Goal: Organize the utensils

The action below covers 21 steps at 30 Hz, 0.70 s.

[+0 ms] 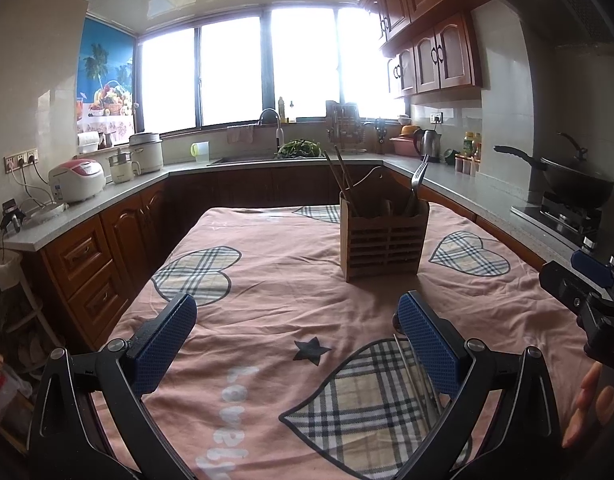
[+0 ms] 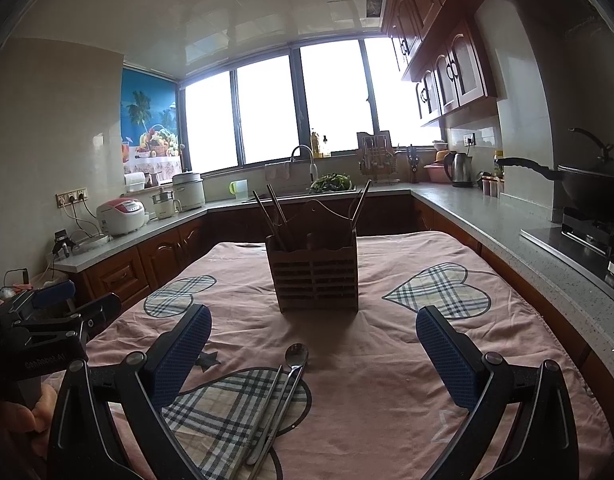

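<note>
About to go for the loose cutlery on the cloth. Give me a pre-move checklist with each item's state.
1. Right claw open, nothing held: ok.
2. Left claw open, nothing held: ok.
3. Spoon and metal chopsticks lie loose on the tablecloth, ahead of the right claw: ok.
4. Wooden holder stands upright, apart from both claws: ok.
5. Free room inside the holder for more pieces: cannot tell; brown chopsticks and a fork already stand in it.
6. Spoon lies against the chopsticks, so picking one alone may drag the other: not ok.
</note>
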Each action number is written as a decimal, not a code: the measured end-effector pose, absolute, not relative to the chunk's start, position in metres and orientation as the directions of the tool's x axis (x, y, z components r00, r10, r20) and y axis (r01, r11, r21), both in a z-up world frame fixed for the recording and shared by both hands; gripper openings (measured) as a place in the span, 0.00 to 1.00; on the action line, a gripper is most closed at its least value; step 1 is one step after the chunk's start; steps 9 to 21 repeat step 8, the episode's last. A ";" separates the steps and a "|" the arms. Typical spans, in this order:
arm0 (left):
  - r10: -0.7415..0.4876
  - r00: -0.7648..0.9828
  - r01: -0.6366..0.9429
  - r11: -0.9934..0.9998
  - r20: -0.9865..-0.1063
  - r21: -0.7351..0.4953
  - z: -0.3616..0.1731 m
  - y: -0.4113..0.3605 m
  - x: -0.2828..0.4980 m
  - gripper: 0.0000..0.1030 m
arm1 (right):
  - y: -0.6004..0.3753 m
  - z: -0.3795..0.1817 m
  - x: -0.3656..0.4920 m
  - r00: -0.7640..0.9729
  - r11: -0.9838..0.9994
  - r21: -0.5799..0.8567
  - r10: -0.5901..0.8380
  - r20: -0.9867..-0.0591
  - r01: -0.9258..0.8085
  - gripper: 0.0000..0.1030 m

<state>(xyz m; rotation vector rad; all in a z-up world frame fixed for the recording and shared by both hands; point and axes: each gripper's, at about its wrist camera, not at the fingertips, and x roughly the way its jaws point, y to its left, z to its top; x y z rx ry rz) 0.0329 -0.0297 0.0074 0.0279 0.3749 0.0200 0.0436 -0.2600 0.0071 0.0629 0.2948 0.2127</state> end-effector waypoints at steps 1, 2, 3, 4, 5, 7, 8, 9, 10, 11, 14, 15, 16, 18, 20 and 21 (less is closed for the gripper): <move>0.023 0.930 -0.013 0.999 -0.366 0.031 0.008 -0.030 0.034 1.00 | -0.260 0.006 0.045 0.934 0.976 0.094 0.217 -0.284 -0.199 1.00; 0.022 0.930 -0.012 0.999 -0.366 0.030 0.007 -0.030 0.034 1.00 | -0.262 0.004 0.046 0.933 0.975 0.096 0.218 -0.286 -0.199 1.00; 0.021 0.930 -0.011 1.000 -0.366 0.029 0.008 -0.030 0.035 1.00 | -0.261 0.004 0.048 0.933 0.975 0.097 0.218 -0.287 -0.198 1.00; 0.018 0.930 -0.008 1.000 -0.366 0.029 0.008 -0.030 0.036 1.00 | -0.261 0.004 0.049 0.932 0.975 0.098 0.218 -0.289 -0.198 1.00; 0.018 0.931 -0.008 1.000 -0.365 0.028 0.009 -0.030 0.038 1.00 | -0.262 0.002 0.050 0.931 0.975 0.099 0.219 -0.291 -0.198 1.00; 0.015 0.932 -0.007 1.000 -0.362 0.024 0.011 -0.031 0.040 1.00 | -0.263 0.001 0.053 0.931 0.975 0.098 0.218 -0.293 -0.198 1.00; 0.009 0.932 -0.001 1.000 -0.362 0.020 0.011 -0.031 0.042 1.00 | -0.263 0.001 0.055 0.929 0.975 0.099 0.218 -0.298 -0.198 1.00; 0.009 0.932 -0.001 1.000 -0.362 0.020 0.011 -0.031 0.042 1.00 | -0.263 0.001 0.055 0.929 0.975 0.099 0.218 -0.298 -0.198 1.00; 0.009 0.932 -0.001 1.000 -0.362 0.020 0.011 -0.031 0.042 1.00 | -0.263 0.001 0.055 0.929 0.975 0.099 0.218 -0.298 -0.198 1.00; 0.009 0.932 -0.001 1.000 -0.362 0.020 0.011 -0.031 0.042 1.00 | -0.263 0.001 0.055 0.929 0.975 0.099 0.218 -0.298 -0.198 1.00; 0.009 0.932 -0.001 1.000 -0.362 0.020 0.011 -0.031 0.042 1.00 | -0.263 0.001 0.055 0.929 0.975 0.099 0.218 -0.298 -0.198 1.00; 0.009 0.932 -0.001 1.000 -0.362 0.020 0.011 -0.031 0.042 1.00 | -0.263 0.001 0.055 0.929 0.975 0.099 0.218 -0.298 -0.198 1.00; 0.009 0.932 -0.001 1.000 -0.362 0.020 0.011 -0.031 0.042 1.00 | -0.263 0.001 0.055 0.929 0.975 0.099 0.218 -0.298 -0.198 1.00; 0.009 0.932 -0.001 1.000 -0.362 0.020 0.011 -0.031 0.042 1.00 | -0.263 0.001 0.055 0.929 0.975 0.099 0.218 -0.298 -0.198 1.00; 0.009 0.932 -0.001 1.000 -0.362 0.020 0.011 -0.031 0.042 1.00 | -0.263 0.001 0.055 0.929 0.975 0.099 0.218 -0.298 -0.198 1.00; 0.009 0.932 -0.001 1.000 -0.362 0.020 0.011 -0.031 0.042 1.00 | -0.263 0.001 0.055 0.929 0.975 0.099 0.218 -0.298 -0.198 1.00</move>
